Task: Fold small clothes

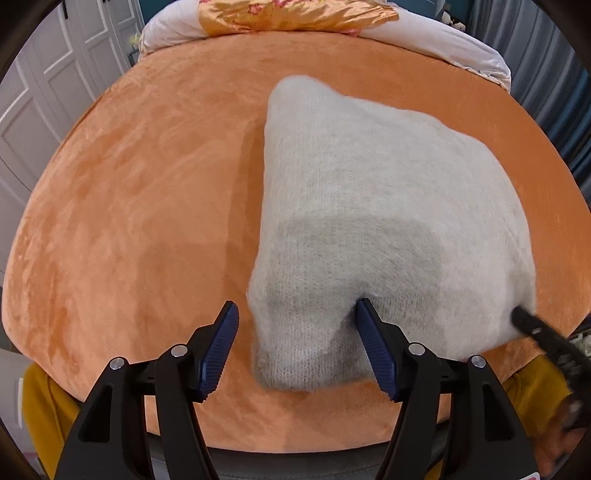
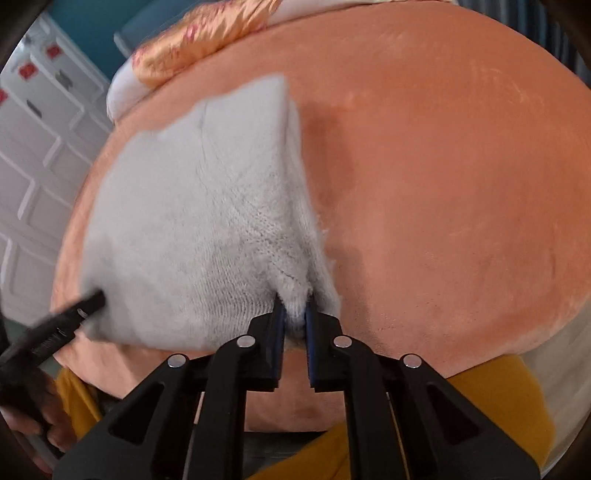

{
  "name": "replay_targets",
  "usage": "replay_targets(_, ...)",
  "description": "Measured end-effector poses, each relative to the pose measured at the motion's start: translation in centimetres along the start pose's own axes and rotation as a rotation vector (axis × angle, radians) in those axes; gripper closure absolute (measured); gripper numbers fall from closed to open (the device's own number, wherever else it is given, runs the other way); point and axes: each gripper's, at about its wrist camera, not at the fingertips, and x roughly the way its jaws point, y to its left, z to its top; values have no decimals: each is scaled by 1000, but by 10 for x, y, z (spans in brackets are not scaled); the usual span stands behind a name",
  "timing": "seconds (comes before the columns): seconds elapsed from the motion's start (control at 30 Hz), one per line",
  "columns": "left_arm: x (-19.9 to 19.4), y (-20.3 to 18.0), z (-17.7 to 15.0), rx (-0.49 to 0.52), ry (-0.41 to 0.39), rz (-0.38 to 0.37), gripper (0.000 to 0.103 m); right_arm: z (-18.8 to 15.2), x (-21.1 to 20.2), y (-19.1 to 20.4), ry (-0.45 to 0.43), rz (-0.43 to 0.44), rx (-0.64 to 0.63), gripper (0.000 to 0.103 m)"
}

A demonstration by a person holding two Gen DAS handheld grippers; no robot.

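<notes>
A fuzzy white knit garment (image 1: 384, 206) lies folded on the orange bed cover (image 1: 129, 206). My left gripper (image 1: 295, 314) is open, its blue pads on either side of the garment's near left corner, which bulges up between them. My right gripper (image 2: 293, 314) is shut on the garment's (image 2: 192, 206) near right corner, pinching a tuft of knit between its blue pads. The right gripper's tip (image 1: 524, 319) shows at the garment's right edge in the left wrist view, and the left gripper's tip (image 2: 90, 301) shows at its left edge in the right wrist view.
White bedding and a gold floral satin pillow (image 1: 291, 14) lie at the head of the bed. White panelled doors (image 1: 44, 110) stand to the left. The person's mustard-yellow clothing (image 2: 491, 406) is at the bed's near edge.
</notes>
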Motion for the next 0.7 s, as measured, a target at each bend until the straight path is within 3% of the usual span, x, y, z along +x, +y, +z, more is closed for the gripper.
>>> replay_targets(0.13,-19,3,17,-46,-48,-46,39,38,-31,9,-114,15,11,62)
replay_targets(0.27,-24,-5,54,-54,-103,-66,39,92,-11,17,-114,36,-7,61)
replay_targets(0.37,-12,-14,74,-30,-114,-35,39,120,31,21,-20,24,-4,55)
replay_targets(0.4,-2,-16,80,-26,-105,-21,39,129,52,20,29,8,7,56)
replay_targets(0.43,8,-16,85,-27,-90,-15,39,131,64,16,66,-1,16,72)
replay_targets(0.47,15,-15,88,-28,-77,-9,39,130,68,16,80,0,24,79)
replay_targets(0.5,25,-14,91,-28,-55,1,39,131,59,19,31,9,22,92)
replay_targets(0.57,35,-10,91,-39,-40,6,37,134,31,33,-102,85,-19,95)
replay_targets(0.63,45,-5,89,-57,-30,-8,35,132,22,36,-165,76,-49,95)
replay_targets(0.7,51,-4,86,-66,-22,-5,30,127,72,19,3,-51,-32,94)
